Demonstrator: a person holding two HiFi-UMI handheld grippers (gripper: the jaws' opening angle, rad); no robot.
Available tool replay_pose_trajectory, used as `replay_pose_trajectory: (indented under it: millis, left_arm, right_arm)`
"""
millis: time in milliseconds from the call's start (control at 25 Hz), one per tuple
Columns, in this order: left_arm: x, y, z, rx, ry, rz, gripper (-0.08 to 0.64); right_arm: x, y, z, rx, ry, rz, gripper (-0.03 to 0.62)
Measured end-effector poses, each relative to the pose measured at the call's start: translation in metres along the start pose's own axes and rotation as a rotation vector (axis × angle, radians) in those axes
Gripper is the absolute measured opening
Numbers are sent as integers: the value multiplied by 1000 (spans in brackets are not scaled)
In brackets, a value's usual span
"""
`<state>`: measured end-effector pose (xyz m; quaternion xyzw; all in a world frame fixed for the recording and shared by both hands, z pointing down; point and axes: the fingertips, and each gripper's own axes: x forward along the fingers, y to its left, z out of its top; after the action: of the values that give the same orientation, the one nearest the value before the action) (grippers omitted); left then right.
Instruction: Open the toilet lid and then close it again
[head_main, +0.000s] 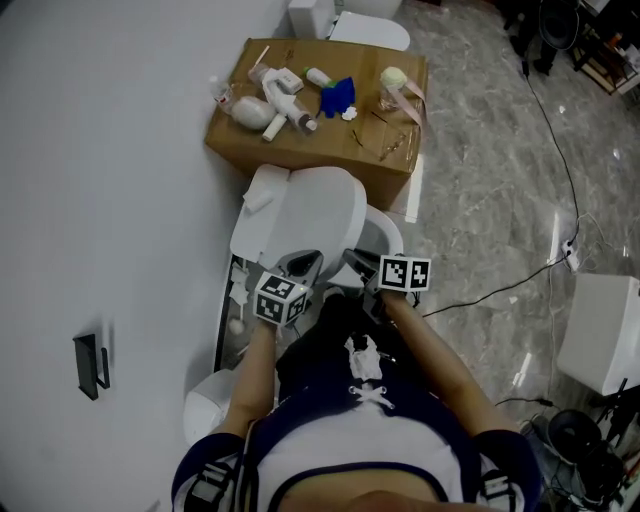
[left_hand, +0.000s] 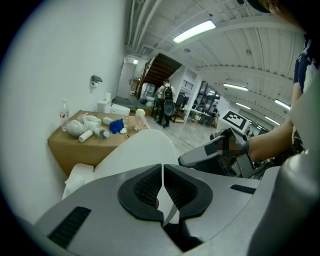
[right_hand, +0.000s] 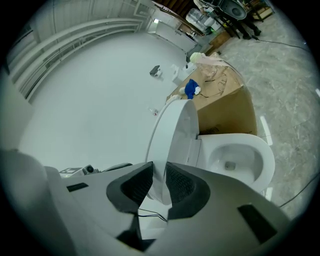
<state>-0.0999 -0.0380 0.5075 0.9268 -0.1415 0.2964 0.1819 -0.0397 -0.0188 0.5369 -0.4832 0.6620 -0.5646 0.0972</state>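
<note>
The toilet lid (head_main: 318, 205) stands nearly upright beside the open bowl (right_hand: 235, 160), its rim pinched between the narrow-set jaws of the right gripper (right_hand: 160, 174). The left gripper (left_hand: 162, 172), jaws pressed together and empty, hovers just beside it at 9 o'clock. A cluttered cardboard box (head_main: 300, 145) sits beyond at 12 o'clock. Doing this step well likely means following the hinge's arc with a steady pinch, so the lid neither slips nor slams.

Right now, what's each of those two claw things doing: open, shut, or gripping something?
Left gripper: jaws shut, nothing between them.
Right gripper: jaws closed on the edge of the toilet lid.
</note>
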Motion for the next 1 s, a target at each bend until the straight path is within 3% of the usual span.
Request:
replay_pose_trajectory:
  millis: [360,1000]
  left_arm:
    - [29,-30,-22,88,148,-109,9]
    - [74,-70,-63,300,394,-200,131]
  right_arm:
    - [-14,-27,-9,61,-22,-58,63]
    - [-32,-69,-24,148,-56,-112,63]
